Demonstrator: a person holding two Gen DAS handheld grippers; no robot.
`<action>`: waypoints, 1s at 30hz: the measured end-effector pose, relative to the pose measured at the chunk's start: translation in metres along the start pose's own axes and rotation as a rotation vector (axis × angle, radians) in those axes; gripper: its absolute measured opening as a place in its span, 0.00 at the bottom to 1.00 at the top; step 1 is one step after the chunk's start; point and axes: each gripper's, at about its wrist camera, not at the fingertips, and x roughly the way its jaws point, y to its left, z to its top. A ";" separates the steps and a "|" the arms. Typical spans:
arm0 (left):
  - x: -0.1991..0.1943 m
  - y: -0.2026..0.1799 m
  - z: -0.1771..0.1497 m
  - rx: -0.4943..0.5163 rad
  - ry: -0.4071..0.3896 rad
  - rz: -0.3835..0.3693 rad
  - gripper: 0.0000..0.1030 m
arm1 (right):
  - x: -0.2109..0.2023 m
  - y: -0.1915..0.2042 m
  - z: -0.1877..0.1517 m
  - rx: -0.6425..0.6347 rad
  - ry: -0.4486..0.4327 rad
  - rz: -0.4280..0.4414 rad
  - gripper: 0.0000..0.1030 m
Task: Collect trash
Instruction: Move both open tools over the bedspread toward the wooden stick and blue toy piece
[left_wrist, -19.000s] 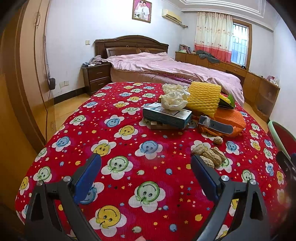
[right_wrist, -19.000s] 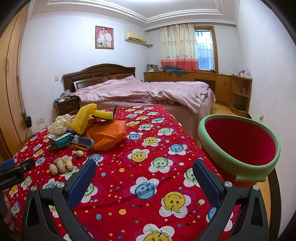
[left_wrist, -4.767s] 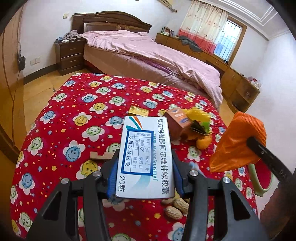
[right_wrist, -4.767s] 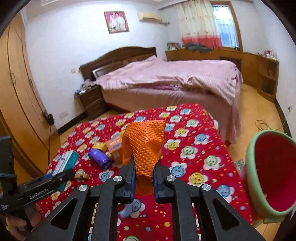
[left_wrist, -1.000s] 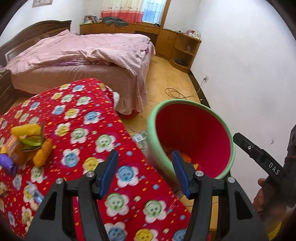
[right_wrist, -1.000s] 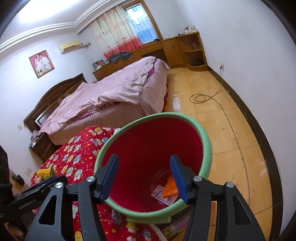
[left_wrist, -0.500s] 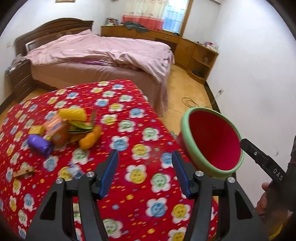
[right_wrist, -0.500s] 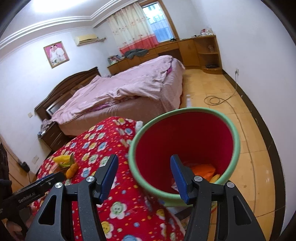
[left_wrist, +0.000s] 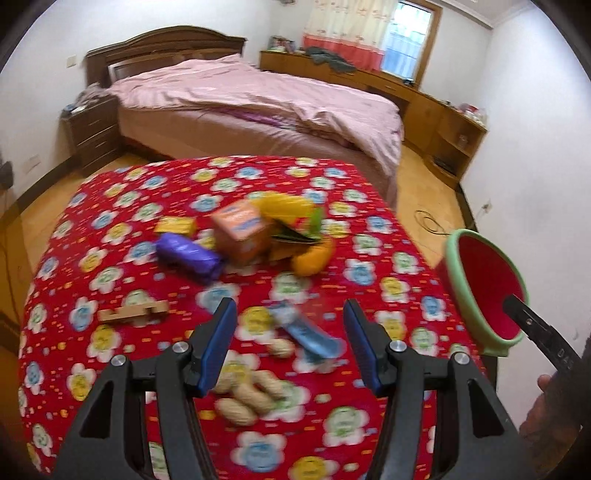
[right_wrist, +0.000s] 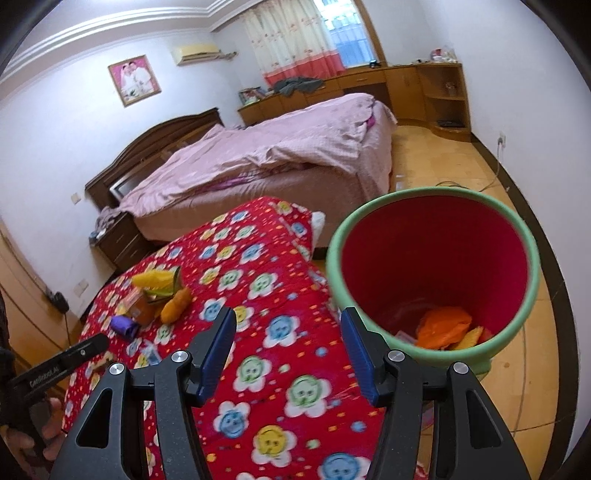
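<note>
My left gripper (left_wrist: 290, 338) is open and empty above the red smiley tablecloth (left_wrist: 110, 280). Just ahead of it lie a blue wrapper (left_wrist: 306, 332) and several peanuts (left_wrist: 251, 395). Farther off are a purple packet (left_wrist: 188, 256), an orange box (left_wrist: 242, 230), a yellow foam net (left_wrist: 286, 208), a small yellow box (left_wrist: 174, 225) and a wooden piece (left_wrist: 133, 312). My right gripper (right_wrist: 288, 349) is open and empty beside the red bin with a green rim (right_wrist: 432, 273), which holds orange trash (right_wrist: 443, 326). The bin (left_wrist: 484, 291) also shows at the right in the left wrist view.
A bed with pink bedding (left_wrist: 266, 107) stands behind the table. A nightstand (left_wrist: 92, 133) is at the left, wooden cabinets (left_wrist: 443, 122) along the far wall. A cable (right_wrist: 465, 181) lies on the wooden floor near the bin.
The left gripper has swung from the bin back over the table, now near the wrapper and peanuts. The right gripper has drawn back a little from the bin. Both stay open.
</note>
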 end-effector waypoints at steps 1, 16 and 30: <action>0.002 0.007 0.000 -0.010 0.004 0.010 0.58 | 0.002 0.004 -0.001 -0.006 0.005 0.002 0.59; 0.025 0.117 0.000 -0.110 0.017 0.197 0.58 | 0.019 0.045 -0.022 -0.067 0.081 0.033 0.59; 0.049 0.174 -0.013 -0.186 0.072 0.381 0.58 | 0.025 0.052 -0.031 -0.067 0.116 0.048 0.59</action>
